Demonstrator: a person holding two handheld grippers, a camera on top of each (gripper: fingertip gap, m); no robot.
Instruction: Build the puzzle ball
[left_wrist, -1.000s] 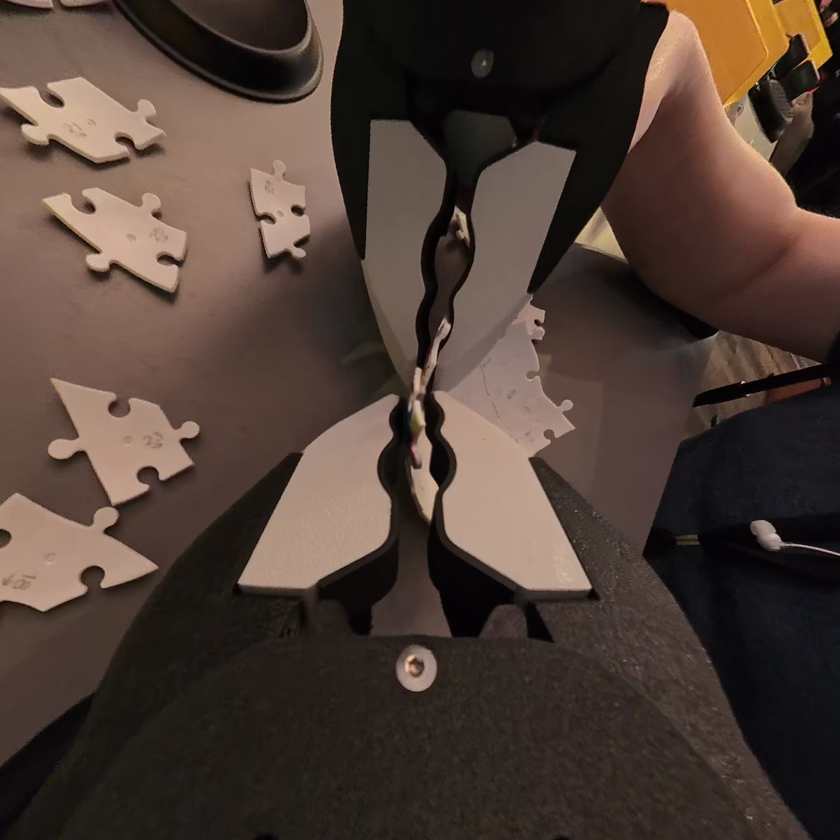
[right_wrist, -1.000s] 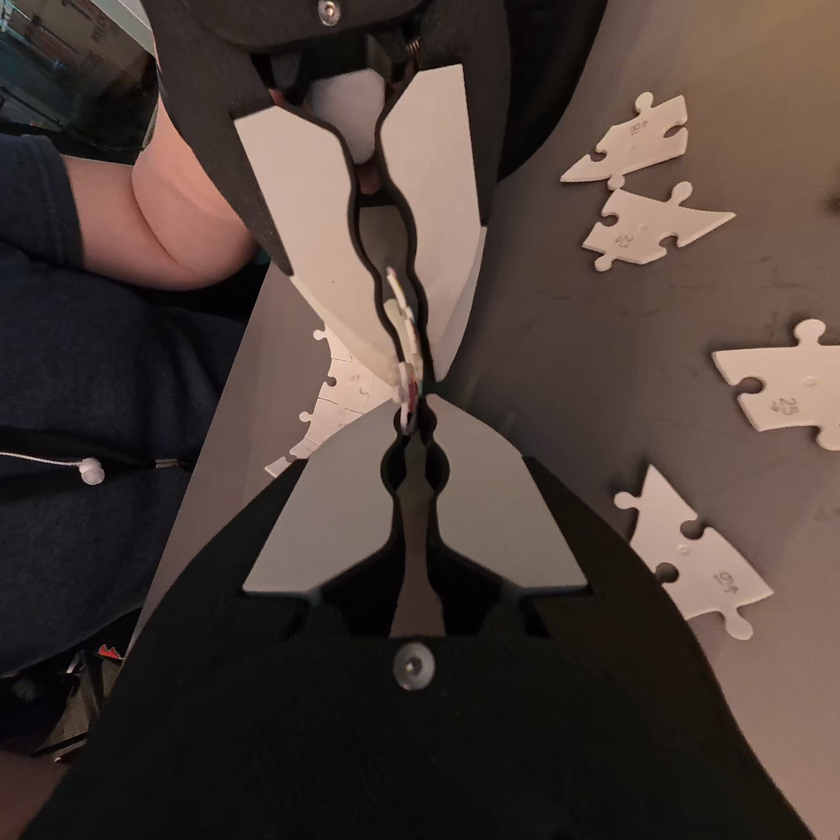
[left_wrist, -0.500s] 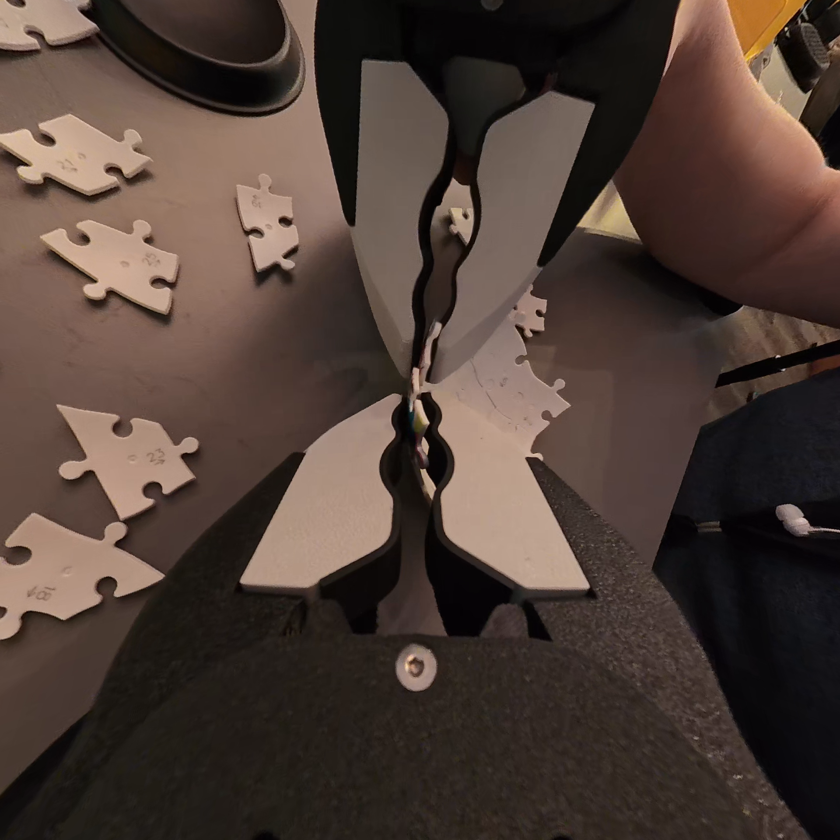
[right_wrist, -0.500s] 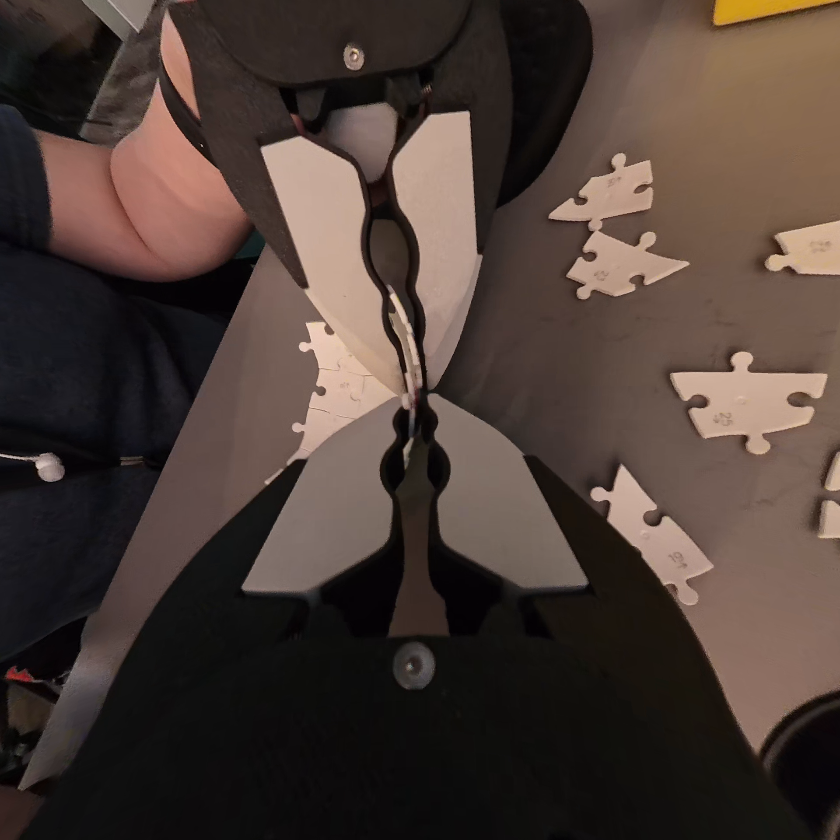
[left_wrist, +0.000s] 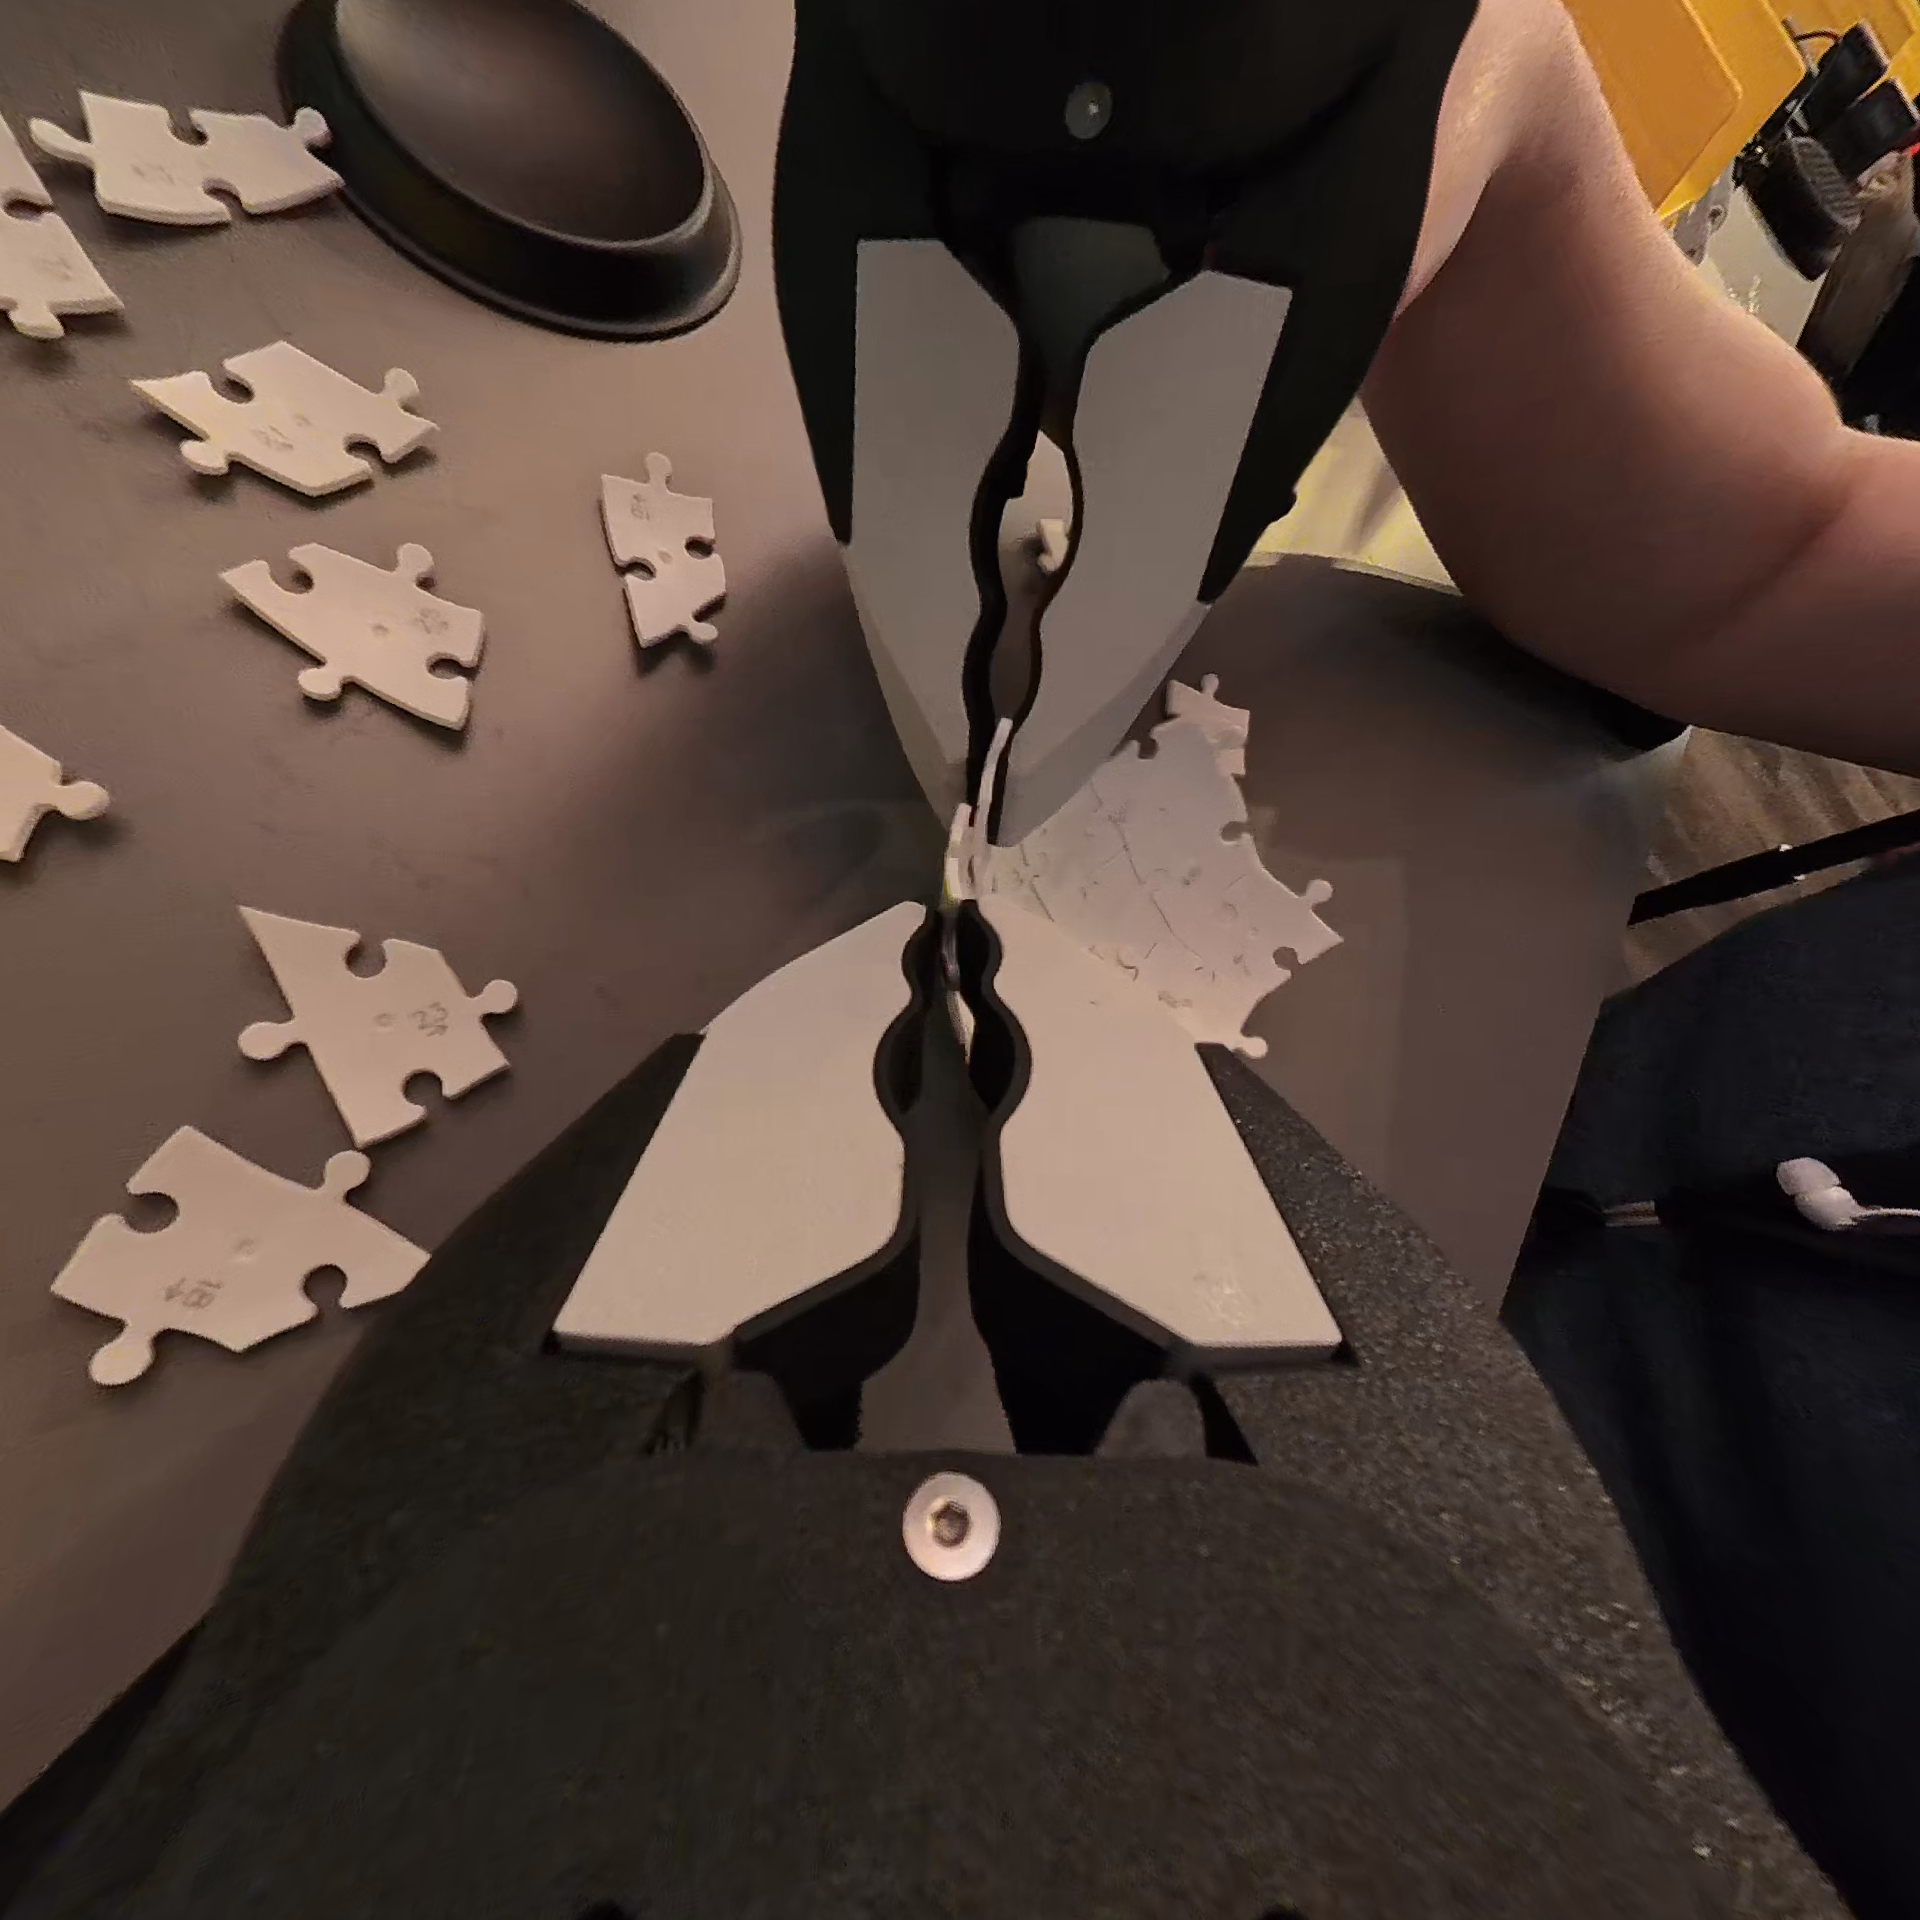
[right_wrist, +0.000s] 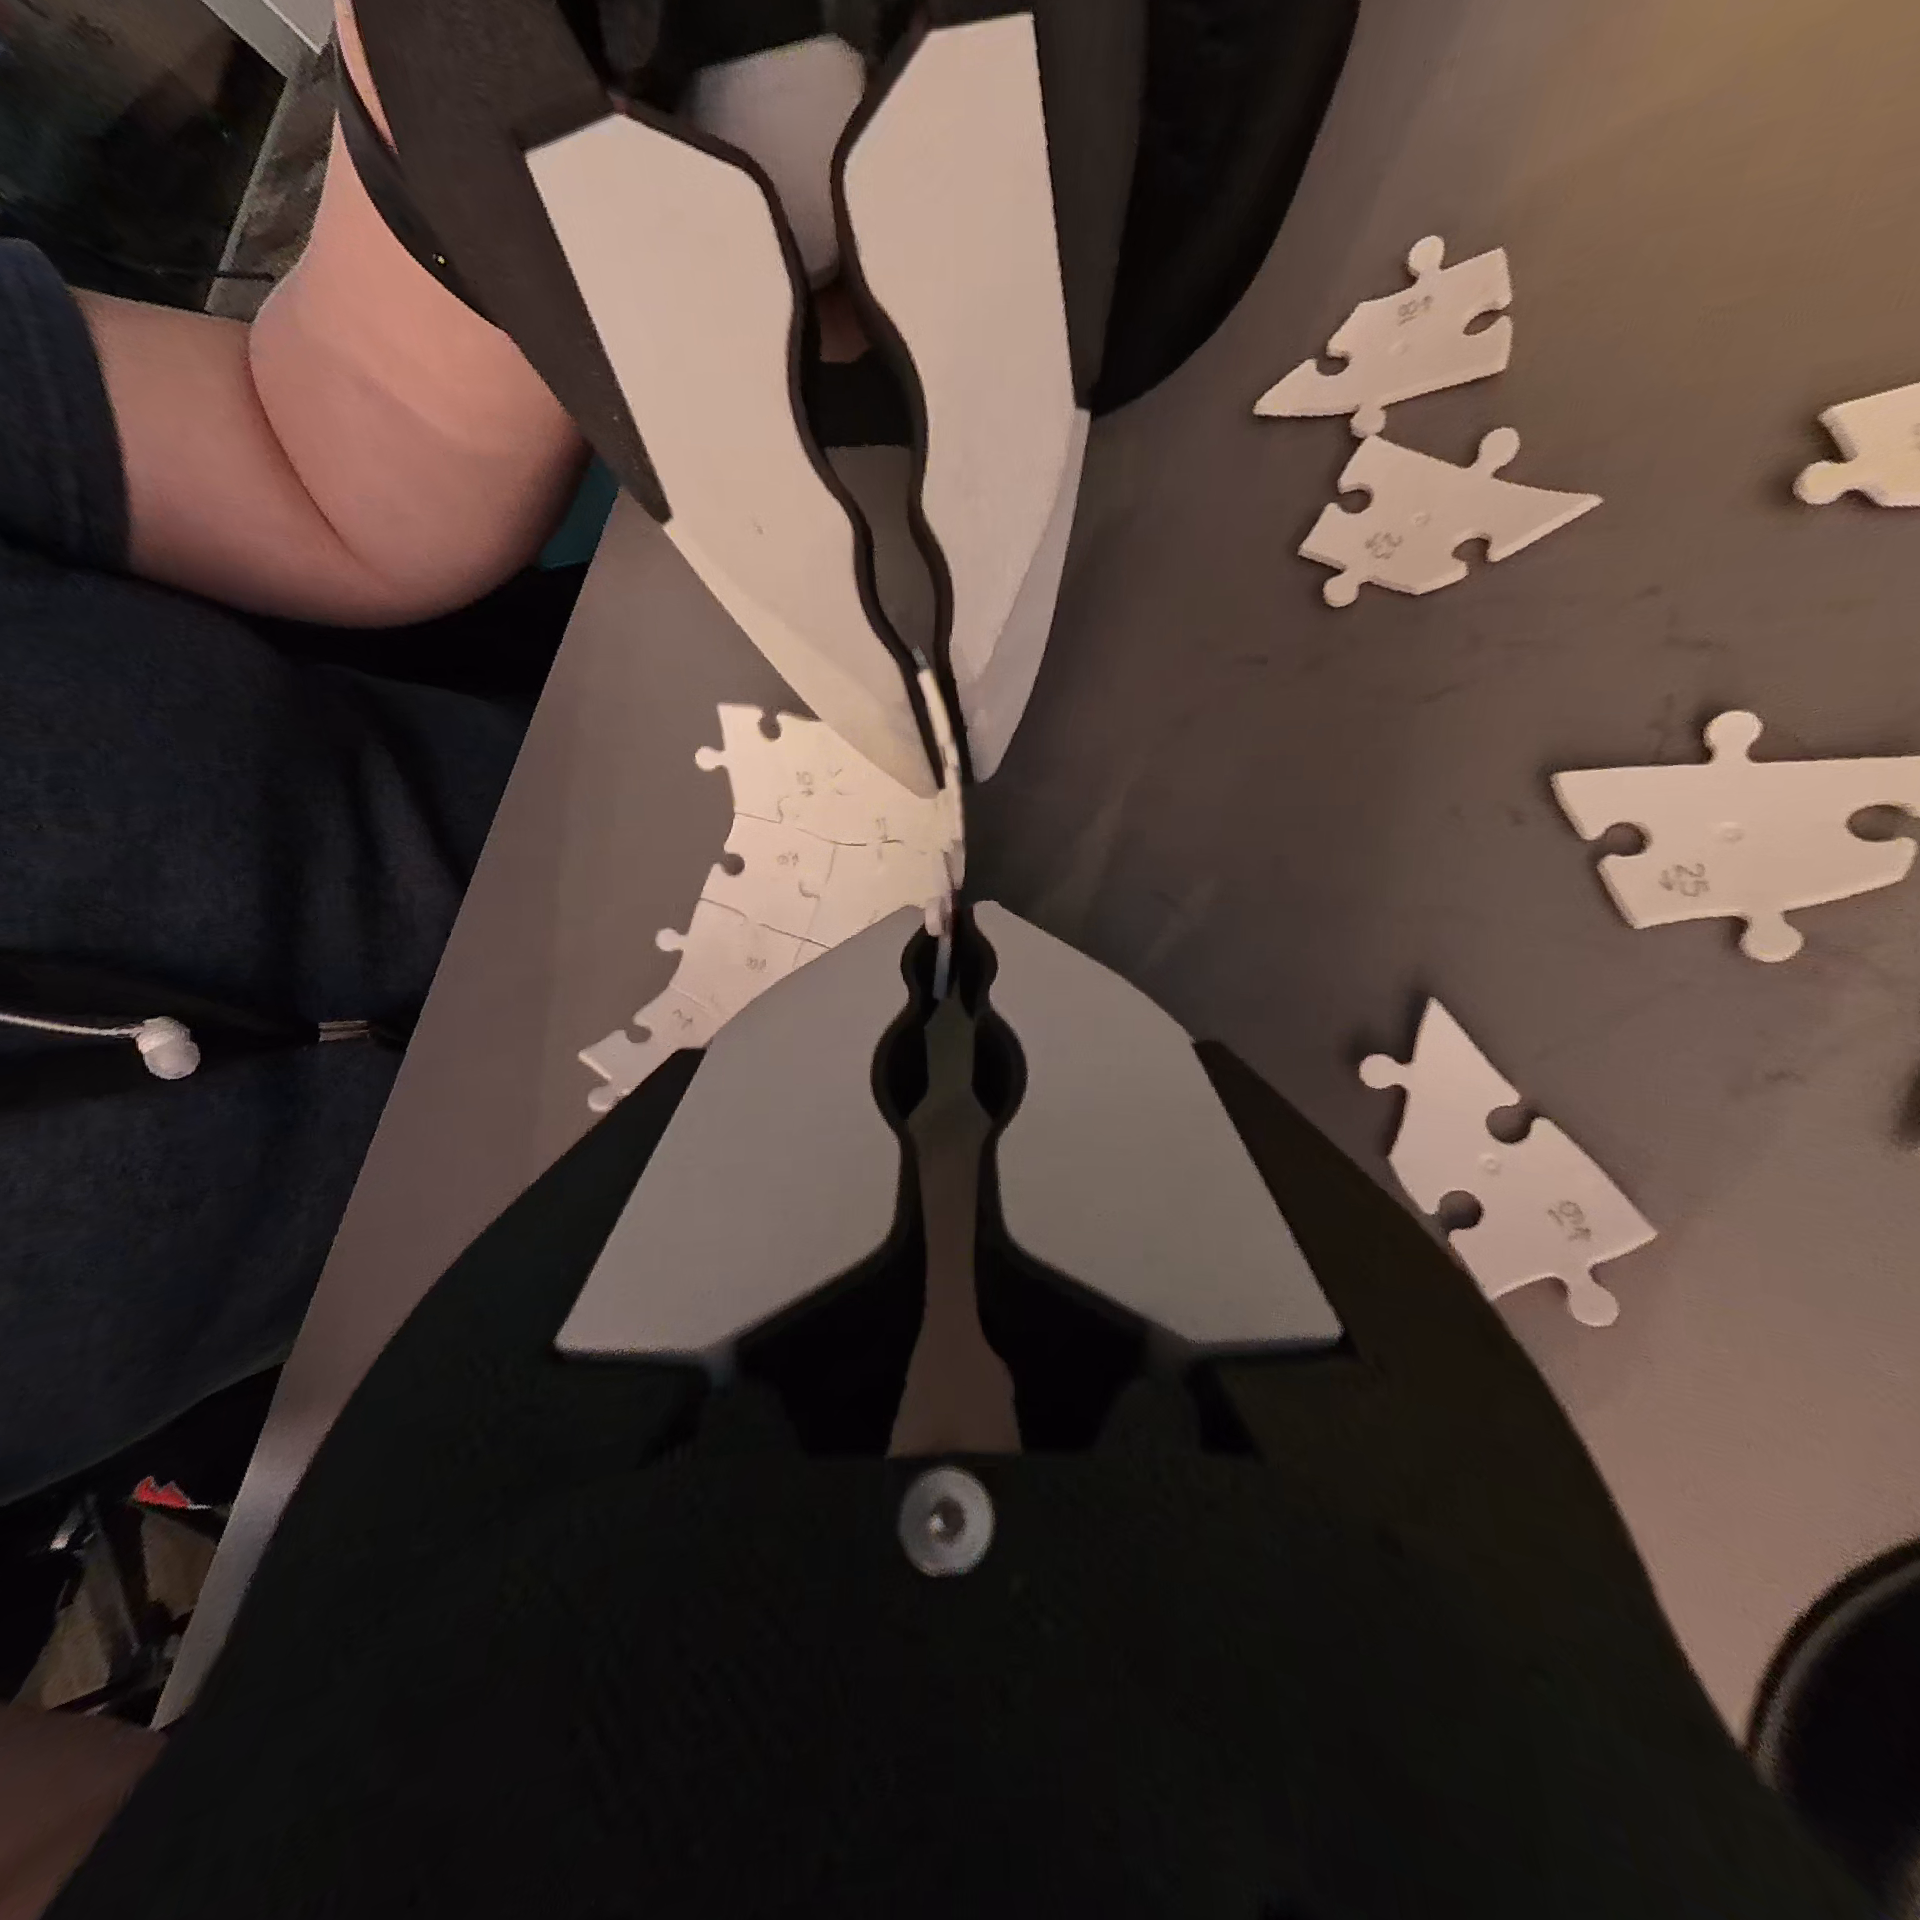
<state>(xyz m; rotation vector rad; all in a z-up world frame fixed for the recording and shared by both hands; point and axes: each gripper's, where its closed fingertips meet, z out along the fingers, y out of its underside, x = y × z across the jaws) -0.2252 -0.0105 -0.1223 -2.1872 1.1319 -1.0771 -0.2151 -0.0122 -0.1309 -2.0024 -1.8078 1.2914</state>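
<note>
Both grippers meet tip to tip over the near edge of the table (left_wrist: 623, 831), and the step in hand looks like joining one more piece onto the part-built shell (left_wrist: 1174, 894), a curved fan of joined white pieces that hangs in the air between them, white side up. The left gripper (left_wrist: 948, 920) is pinched together on a thin edge at the shell's narrow end; in the right wrist view the right gripper (right_wrist: 951, 920) is likewise clamped on an edge there. Whether each grips the shell itself or a single piece being pushed into it I cannot tell, since the seam is seen edge-on and sits hidden between the tips. The shell spreads out toward the person's lap, off the table edge. Loose pieces (left_wrist: 384, 1023) lie scattered flat on the table, well apart from the grippers, and a black ring stand (left_wrist: 520, 197) sits at the far side. The ball is far from done, judging by how many pieces lie unused. Next, I judge, the two edges must be pressed together along the seam until tab and socket lock, with both grips kept firm so the curved shell does not buckle or pop apart.
</note>
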